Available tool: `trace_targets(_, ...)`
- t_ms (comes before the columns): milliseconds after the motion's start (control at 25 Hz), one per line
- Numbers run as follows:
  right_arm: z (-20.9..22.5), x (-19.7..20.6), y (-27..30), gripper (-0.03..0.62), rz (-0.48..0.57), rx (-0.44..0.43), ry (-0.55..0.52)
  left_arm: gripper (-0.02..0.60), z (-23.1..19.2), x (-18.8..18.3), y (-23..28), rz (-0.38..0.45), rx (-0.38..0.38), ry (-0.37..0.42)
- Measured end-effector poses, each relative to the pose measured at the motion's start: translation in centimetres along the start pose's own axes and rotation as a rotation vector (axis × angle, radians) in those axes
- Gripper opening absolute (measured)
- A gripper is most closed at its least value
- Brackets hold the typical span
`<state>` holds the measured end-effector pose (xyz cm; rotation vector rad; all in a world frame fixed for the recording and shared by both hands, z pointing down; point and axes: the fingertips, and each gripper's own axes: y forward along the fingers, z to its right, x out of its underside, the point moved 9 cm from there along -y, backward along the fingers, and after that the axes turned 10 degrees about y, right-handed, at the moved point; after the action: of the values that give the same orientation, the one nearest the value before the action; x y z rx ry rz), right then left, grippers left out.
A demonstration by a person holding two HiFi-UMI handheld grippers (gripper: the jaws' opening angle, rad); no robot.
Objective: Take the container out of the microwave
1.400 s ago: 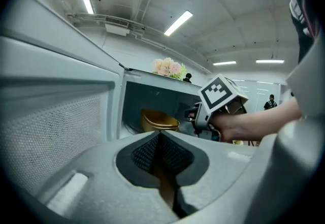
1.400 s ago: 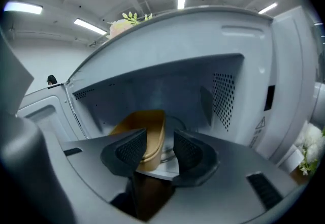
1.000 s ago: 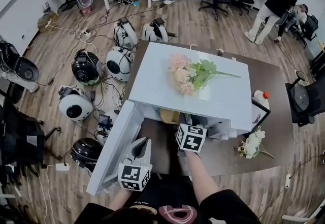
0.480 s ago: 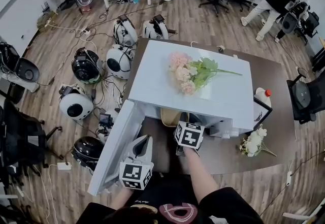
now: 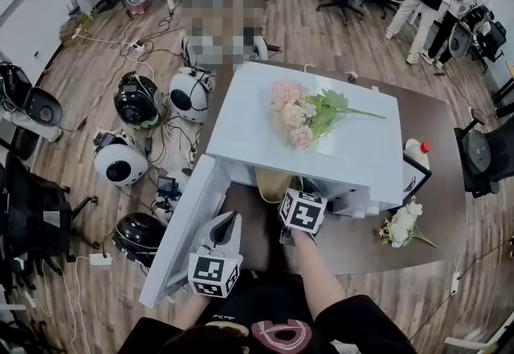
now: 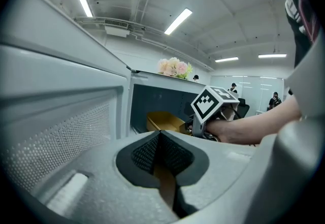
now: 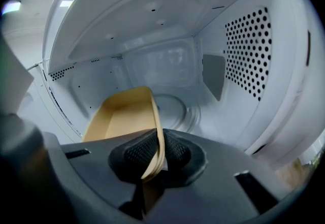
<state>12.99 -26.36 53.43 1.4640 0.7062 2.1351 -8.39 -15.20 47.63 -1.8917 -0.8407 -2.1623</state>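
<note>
Jaws of the left gripper (image 6: 160, 141) are pressing together on nothing, at seven o'clock in the head view, just beside the open door (image 5: 181, 232). Past it, at five o'clock, the right gripper (image 7: 155, 146) is reaching into the microwave (image 5: 249, 128), its jaws closing on the near wall of the tan container (image 7: 122, 114), which is lying inside the cavity. Flowers (image 5: 303, 115) are lying on the microwave's top toward twelve o'clock.
</note>
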Motion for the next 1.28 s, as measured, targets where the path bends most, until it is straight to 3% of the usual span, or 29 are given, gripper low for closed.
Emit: trace_targets(1280, 0.2, 0.3, -2.6, 0.025, -0.010, 0.019, 0.000, 0.009, -0.4, 1.3, -0.2, -0.004, 0.030, -0.040)
